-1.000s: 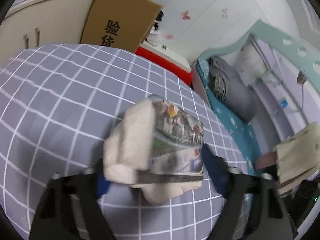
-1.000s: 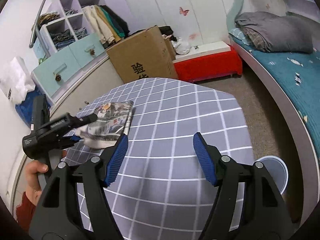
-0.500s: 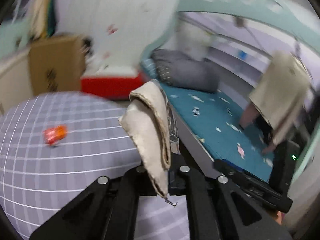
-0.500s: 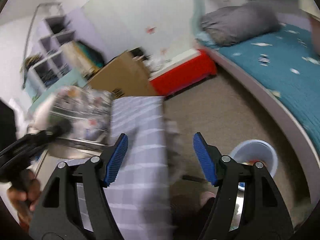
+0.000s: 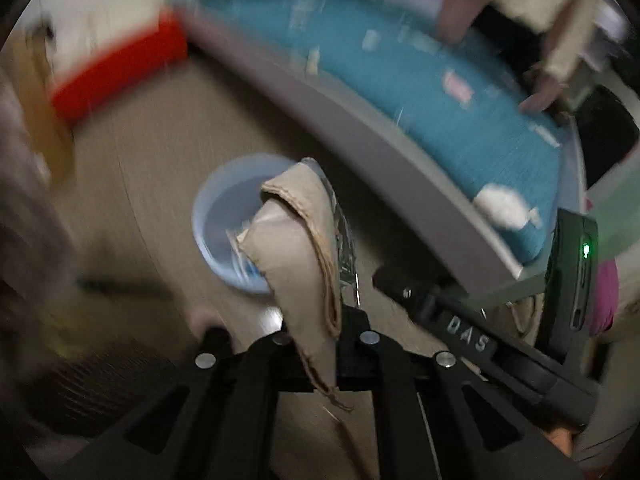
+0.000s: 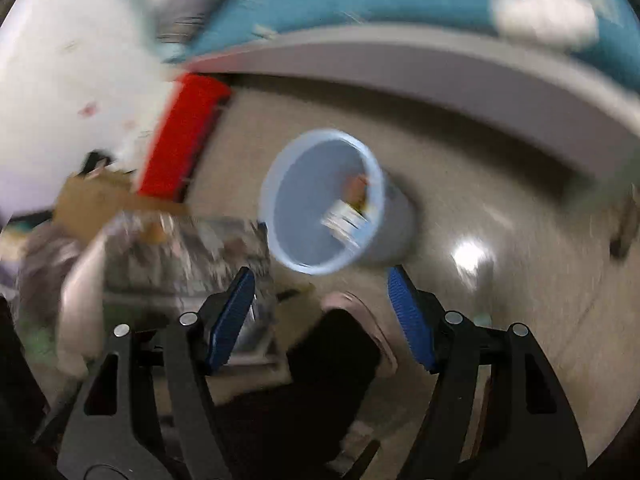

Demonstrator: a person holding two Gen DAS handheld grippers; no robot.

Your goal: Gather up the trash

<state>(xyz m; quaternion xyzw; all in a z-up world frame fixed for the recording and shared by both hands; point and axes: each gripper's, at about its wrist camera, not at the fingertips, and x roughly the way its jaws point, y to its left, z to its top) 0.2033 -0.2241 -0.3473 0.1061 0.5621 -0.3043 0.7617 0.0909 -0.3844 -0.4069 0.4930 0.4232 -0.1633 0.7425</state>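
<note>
one flat packet stands edge-up, lengthwise beyond pinching jaws.

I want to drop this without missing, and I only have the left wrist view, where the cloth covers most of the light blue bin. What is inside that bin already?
Observer: In the right wrist view, the bin holds a white printed packet and something orange, too blurred to name.
Operator: Is the right hand-held gripper carrying anything?
Observer: No. The right hand-held gripper is open, with nothing between its blue pads.
Operator: My cloth bundle hides the floor. Anything close to the bin?
Observer: A foot in a pink slipper stands on the floor just in front of it.
</note>
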